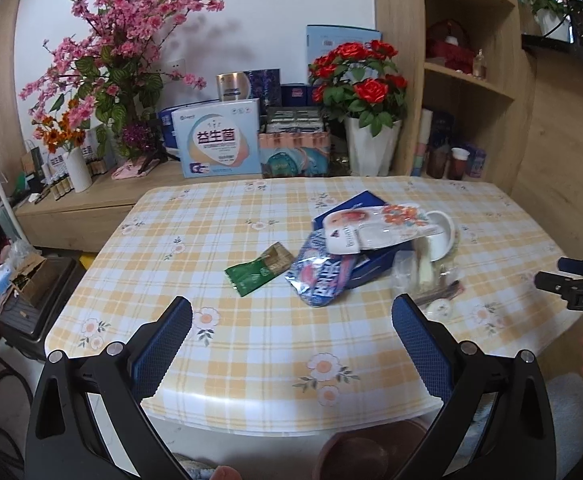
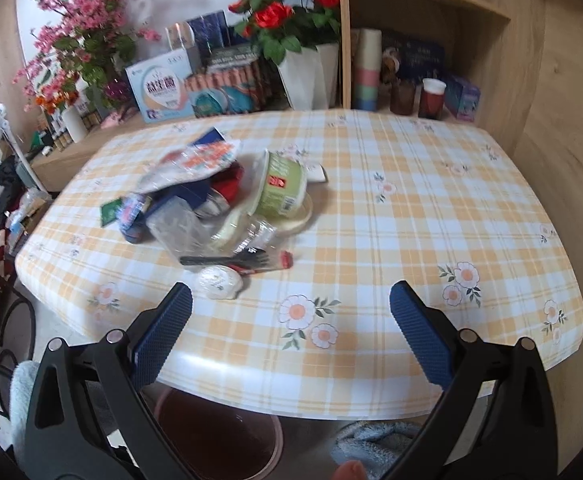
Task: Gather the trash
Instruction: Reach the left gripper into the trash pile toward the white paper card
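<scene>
Left wrist view is showing the left gripper (image 1: 291, 320) hanging over the near edge of the table (image 1: 251, 360), with its fingers standing wide apart and holding nothing. The trash is lying in a heap on the checked cloth: a green packet (image 1: 257, 270) is lying a little apart to the left, a blue bag (image 1: 319, 276) is touching a dark blue box (image 1: 371, 268), and a white cup (image 1: 441, 236) is tipping on its side. In the right wrist view the right gripper (image 2: 291, 316) is also spreading its fingers, empty. A green bowl (image 2: 281, 190), a black fork (image 2: 227, 259) and a white ball (image 2: 219, 281) are lying just ahead. A brown bin (image 2: 215, 436) is standing under the table edge.
</scene>
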{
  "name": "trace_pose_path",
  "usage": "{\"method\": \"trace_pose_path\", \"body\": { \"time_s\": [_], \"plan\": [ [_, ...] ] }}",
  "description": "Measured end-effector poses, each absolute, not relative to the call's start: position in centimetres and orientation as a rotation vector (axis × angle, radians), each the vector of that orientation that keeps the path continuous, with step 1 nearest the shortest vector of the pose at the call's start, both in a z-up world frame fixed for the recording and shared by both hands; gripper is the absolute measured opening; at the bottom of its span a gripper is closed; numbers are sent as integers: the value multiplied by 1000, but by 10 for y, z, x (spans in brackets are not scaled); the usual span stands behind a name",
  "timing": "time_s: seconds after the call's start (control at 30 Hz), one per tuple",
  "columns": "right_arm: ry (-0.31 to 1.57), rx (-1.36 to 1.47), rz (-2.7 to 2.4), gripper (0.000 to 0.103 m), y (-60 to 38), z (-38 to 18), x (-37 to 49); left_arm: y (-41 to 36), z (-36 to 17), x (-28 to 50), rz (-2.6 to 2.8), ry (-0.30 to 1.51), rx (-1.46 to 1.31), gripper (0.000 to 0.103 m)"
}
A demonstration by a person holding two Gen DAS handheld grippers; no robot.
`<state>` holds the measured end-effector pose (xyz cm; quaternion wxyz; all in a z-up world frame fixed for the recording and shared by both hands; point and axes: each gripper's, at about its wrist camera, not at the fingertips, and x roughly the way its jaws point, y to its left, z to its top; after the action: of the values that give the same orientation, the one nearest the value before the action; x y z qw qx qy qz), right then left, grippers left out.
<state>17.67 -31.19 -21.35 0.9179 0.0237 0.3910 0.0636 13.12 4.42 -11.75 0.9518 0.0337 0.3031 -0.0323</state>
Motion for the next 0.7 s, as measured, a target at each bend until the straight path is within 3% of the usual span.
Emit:
{"method": "trace_pose_path", "body": {
  "time_s": [0.4,0.7],
  "plan": [
    [948,1,221,97,-285,-257,221,58,-159,164,-20,684,12,98],
    [916,-64,301,97,-255,-250,240,82,-165,177,5,679,-61,98]
  ]
}}
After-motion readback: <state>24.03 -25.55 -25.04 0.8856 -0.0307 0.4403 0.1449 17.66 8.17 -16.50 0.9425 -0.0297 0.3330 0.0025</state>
